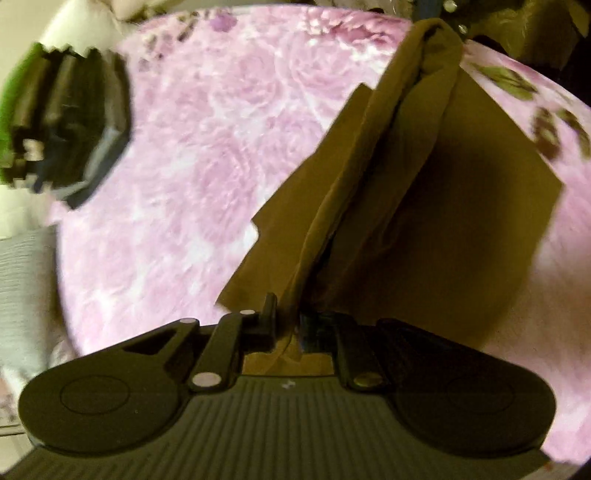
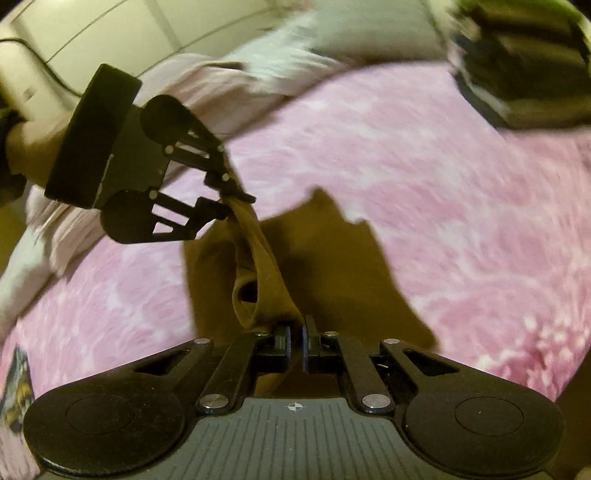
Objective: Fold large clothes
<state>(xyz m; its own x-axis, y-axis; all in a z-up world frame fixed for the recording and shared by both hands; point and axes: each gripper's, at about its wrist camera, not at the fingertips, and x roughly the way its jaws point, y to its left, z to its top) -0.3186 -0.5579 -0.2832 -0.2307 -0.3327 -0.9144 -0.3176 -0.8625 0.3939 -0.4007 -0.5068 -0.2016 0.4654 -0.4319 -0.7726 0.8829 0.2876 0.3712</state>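
Note:
A brown garment [image 1: 461, 177] hangs stretched between my two grippers above a pink floral bedspread [image 1: 203, 147]; its lower part lies flat on the bed. My left gripper [image 1: 291, 315] is shut on one bunched edge of the cloth. The right wrist view shows my right gripper [image 2: 296, 341] shut on the other end of the same brown garment [image 2: 317, 240]. There the left gripper [image 2: 231, 194] appears at the upper left, pinching the taut edge. In the left wrist view, the right gripper [image 1: 452, 20] is only partly visible at the top edge.
A stack of dark folded clothes [image 1: 70, 122] sits at the bed's edge, also seen top right in the right wrist view [image 2: 528, 70]. Pale bunched bedding [image 2: 207, 85] and a white cabinet [image 2: 92, 29] lie beyond. Grey ribbed fabric [image 1: 22, 295] is at the left.

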